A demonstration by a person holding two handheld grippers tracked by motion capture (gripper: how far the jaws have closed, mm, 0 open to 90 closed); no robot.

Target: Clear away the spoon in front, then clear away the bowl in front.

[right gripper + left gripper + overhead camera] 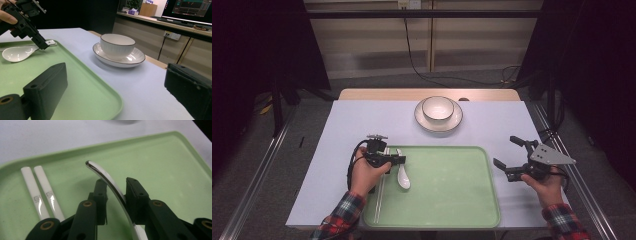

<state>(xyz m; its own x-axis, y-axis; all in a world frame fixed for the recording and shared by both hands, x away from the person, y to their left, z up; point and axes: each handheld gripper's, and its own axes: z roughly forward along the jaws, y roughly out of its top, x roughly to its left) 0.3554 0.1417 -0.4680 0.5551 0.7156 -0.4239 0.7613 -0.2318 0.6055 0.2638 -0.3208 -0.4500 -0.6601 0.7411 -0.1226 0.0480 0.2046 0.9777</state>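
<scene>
A pale blue table (347, 130) carries a smooth green tray (452, 200) holding a glossy white spoon (402, 175) and two white chopsticks (42, 192), with a ribbed white bowl (438, 108) standing on a plate (455, 120) beyond. The left gripper (399, 160) straddles the spoon's curved handle, its jaws slightly parted, with the handle close against one pad and clear of the other. The right gripper (507, 156) hovers wide open and empty beside the tray's right edge.

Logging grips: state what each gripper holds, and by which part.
Nothing is gripped. The left gripper straddles the white ceramic spoon at its handle, one pad clear of it; the spoon lies on the green plastic tray. The right gripper is open, empty.
</scene>
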